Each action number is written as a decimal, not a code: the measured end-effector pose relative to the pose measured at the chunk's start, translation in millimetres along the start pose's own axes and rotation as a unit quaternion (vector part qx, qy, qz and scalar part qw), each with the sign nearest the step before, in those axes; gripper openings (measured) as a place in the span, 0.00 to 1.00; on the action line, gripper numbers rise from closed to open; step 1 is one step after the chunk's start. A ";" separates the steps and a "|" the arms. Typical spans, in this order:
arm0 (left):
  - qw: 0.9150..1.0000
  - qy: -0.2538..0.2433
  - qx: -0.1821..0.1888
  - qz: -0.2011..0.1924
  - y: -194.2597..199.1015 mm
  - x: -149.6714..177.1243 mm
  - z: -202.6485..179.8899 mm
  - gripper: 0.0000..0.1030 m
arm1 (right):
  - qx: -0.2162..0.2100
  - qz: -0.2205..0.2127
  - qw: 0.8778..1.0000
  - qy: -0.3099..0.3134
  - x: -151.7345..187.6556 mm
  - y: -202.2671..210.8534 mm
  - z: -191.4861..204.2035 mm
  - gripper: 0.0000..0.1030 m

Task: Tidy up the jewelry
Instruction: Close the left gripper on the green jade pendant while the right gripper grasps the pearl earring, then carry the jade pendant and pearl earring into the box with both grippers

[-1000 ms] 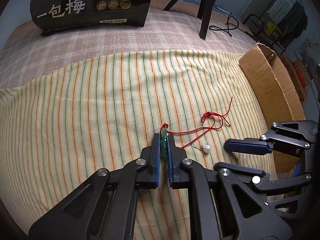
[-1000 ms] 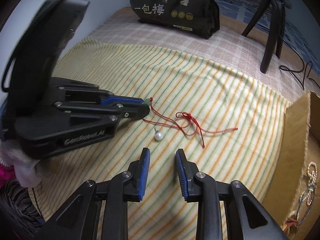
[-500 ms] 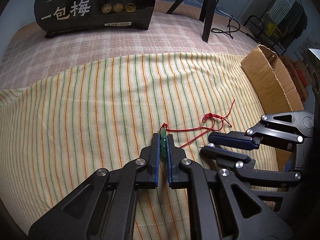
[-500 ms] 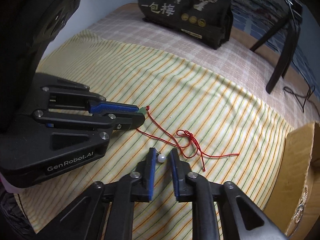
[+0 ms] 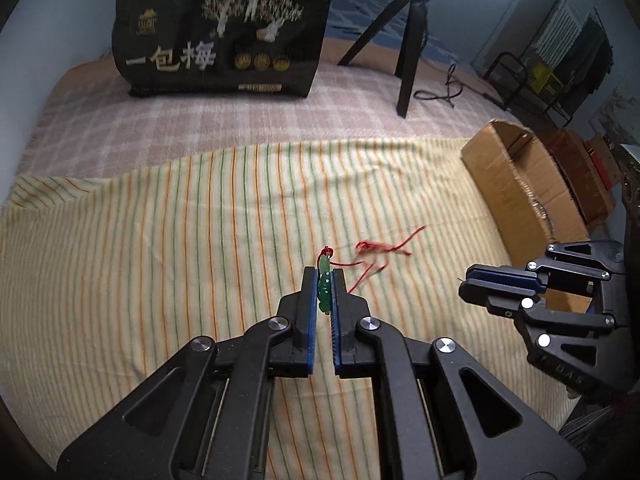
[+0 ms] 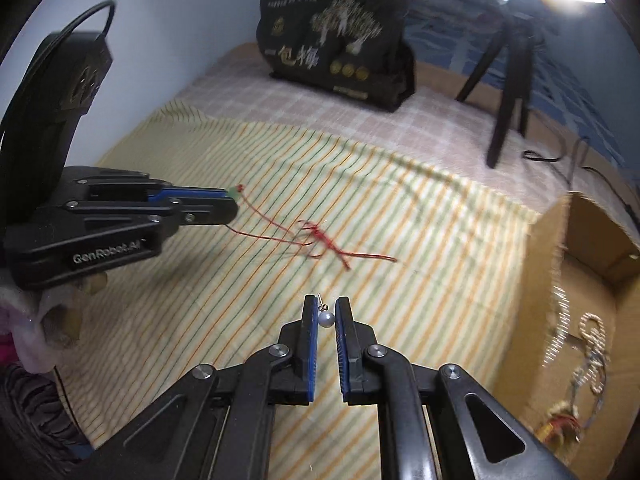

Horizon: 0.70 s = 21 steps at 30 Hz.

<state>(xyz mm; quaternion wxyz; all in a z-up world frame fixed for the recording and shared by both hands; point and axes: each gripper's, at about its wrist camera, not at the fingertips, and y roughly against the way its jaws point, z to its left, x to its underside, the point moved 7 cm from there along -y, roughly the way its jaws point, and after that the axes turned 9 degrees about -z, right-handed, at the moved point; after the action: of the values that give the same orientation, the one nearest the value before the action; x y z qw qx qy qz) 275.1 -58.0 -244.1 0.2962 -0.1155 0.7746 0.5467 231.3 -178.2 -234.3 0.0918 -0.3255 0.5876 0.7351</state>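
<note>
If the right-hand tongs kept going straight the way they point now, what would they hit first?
Most likely the striped cloth on the bed. The right tongs, clamped on a pearl earring, angle downward, and only bare cloth lies just ahead. The red cord lies farther on, though depth is hard to judge.

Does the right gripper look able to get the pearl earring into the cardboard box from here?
Probably yes. The right gripper is shut on the pearl earring, and the cardboard box stands open just to its right, with nothing visible between them.
</note>
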 end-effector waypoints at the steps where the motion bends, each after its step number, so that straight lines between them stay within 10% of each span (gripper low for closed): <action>1: 1.000 0.000 0.002 -0.004 4.3 -2.2 -2.8 0.04 | 0.001 -0.006 1.000 -0.003 -1.0 8.8 -1.6 0.06; 21: 0.994 -0.039 0.054 -0.083 98.3 -32.7 -108.1 0.04 | 0.074 -0.093 0.991 -0.067 17.9 155.2 -69.8 0.06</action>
<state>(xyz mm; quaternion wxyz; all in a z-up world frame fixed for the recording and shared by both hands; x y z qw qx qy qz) 215.8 -124.8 -123.9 0.3766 -0.1417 0.7785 0.4817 163.0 -292.5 -126.9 0.2225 -0.3211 0.6001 0.6980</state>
